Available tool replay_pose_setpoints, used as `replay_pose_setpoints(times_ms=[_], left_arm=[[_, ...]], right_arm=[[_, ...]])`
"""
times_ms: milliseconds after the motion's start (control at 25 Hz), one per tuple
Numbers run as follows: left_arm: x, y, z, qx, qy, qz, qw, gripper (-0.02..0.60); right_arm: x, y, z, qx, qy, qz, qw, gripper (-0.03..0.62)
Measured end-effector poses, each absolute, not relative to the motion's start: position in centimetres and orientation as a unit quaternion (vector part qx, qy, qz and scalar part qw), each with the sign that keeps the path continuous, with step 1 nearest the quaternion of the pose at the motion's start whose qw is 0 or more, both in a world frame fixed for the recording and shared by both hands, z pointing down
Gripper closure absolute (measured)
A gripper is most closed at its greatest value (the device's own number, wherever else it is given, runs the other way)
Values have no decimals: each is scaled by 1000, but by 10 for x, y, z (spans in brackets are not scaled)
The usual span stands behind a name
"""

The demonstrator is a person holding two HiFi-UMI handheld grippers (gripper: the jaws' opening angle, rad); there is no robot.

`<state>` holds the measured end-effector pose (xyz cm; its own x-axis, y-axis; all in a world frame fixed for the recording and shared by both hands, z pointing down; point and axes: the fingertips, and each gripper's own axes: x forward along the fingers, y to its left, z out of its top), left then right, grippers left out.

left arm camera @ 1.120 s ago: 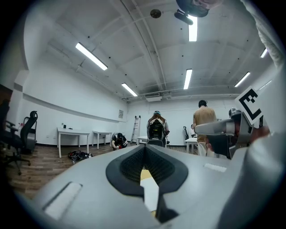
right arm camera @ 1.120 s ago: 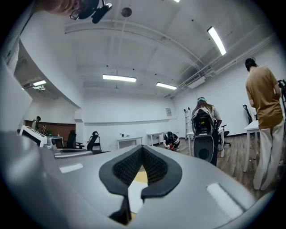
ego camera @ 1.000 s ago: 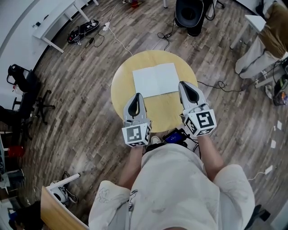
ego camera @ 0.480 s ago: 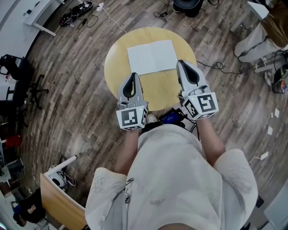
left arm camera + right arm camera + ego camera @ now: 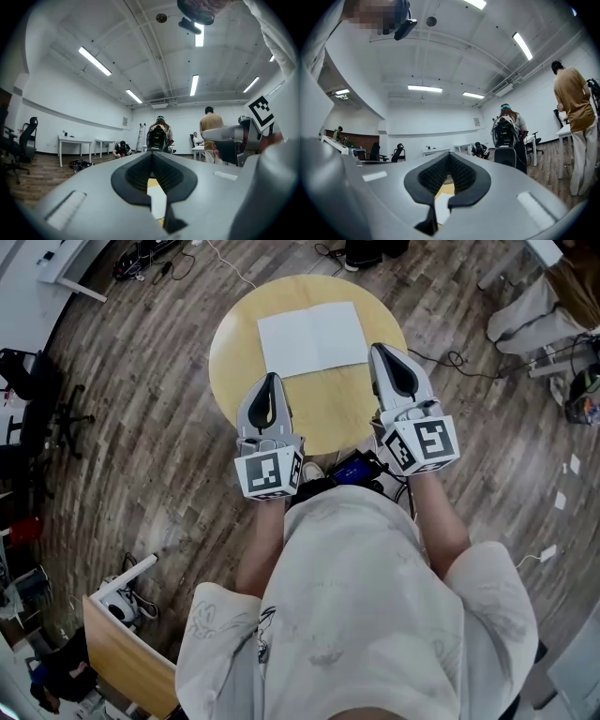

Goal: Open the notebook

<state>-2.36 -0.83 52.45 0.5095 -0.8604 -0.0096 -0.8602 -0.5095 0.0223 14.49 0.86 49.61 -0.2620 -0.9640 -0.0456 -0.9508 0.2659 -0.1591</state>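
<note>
Notebook [image 5: 311, 337] flat on table [image 5: 347, 413], long axis left-right.

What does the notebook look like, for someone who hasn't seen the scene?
Find the round yellow table in the middle of the dark plank floor. On its far half lies the notebook, a flat white rectangle and the only thing lying on the tabletop.
</note>
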Motion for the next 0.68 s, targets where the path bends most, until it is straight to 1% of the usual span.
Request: replay_pose_setpoints(times_ms=[200,440,680], left_arm=[[-9,4,530,867,-498,-11,9,563],[-27,-18,515,864,-503,-10,15,563],[-26,7,531,862,-506,-4,17,563]], right_arm=[[163,21,501,-606,792,-49,64,589],[151,-1,488,-608,790,-49,64,589],[154,21,506,-606,791,-55,62,589]])
